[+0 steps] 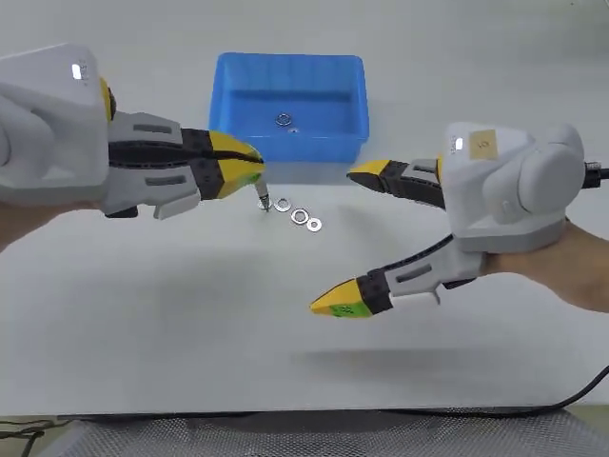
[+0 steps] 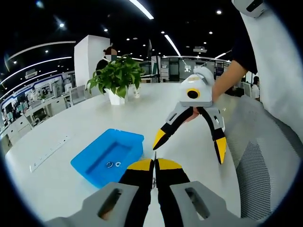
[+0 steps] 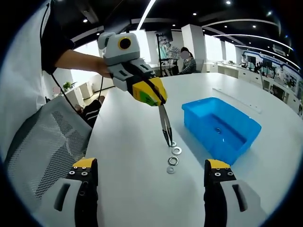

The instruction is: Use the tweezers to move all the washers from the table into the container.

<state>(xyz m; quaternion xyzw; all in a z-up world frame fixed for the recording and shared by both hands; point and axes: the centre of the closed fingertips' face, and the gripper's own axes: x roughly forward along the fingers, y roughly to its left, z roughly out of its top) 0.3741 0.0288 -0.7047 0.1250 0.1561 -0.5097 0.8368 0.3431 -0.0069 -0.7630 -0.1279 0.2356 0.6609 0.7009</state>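
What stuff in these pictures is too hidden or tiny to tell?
- Head view: whether the tweezers grip the nearest washer; tips too small.
- Left gripper view: jaws of the left gripper hide the table washers.
- Container: how many washers lie inside; too small and blurred in every view.

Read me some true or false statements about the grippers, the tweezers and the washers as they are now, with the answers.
1. Washers lie on the table in front of the blue container. True.
2. The left hand-held gripper is shut on the tweezers. True.
3. The right hand-held gripper is shut on a washer. False: its jaws stand wide open, holding nothing.
4. The container is empty. False: at least one washer lies inside it.
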